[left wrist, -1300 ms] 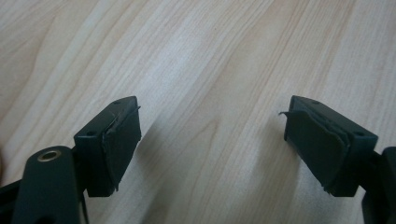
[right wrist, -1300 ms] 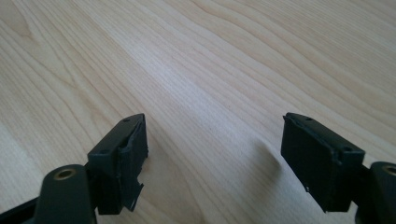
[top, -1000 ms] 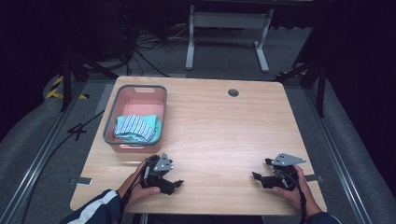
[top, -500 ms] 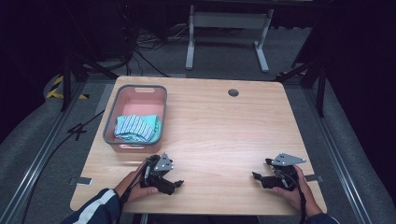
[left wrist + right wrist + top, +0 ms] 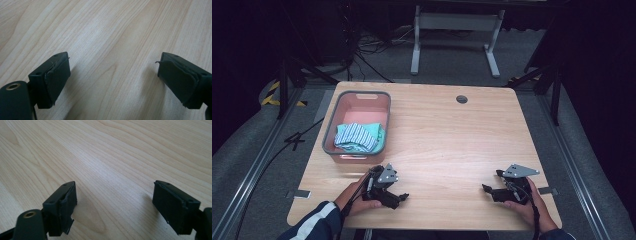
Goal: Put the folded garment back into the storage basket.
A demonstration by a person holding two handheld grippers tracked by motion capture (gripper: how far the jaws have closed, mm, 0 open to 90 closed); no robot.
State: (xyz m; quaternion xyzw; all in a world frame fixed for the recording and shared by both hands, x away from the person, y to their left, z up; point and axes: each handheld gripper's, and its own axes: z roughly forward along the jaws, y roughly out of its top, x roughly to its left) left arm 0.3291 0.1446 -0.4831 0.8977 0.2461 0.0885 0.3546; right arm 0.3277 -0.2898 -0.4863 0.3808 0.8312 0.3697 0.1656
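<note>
My left gripper (image 5: 398, 197) rests on the wooden table (image 5: 452, 135) near its front edge, held in a hand with a striped sleeve, pointing right. In the left gripper view its jaws (image 5: 112, 77) stand wide apart over bare wood, nothing between them. My right gripper (image 5: 488, 190) lies near the front right corner, pointing left, a hand around it. Its own view shows the gripper (image 5: 113, 202) open too, with only table grain in the gap. A pink tub with a grey rim (image 5: 331, 131) sits at the table's left, holding folded striped and teal cloths (image 5: 357, 136).
A dark round cable hole (image 5: 461, 99) lies near the table's far edge. Beyond the table stand a grey metal stand (image 5: 417, 45) and cables on the floor. Metal rails run along both sides of the table.
</note>
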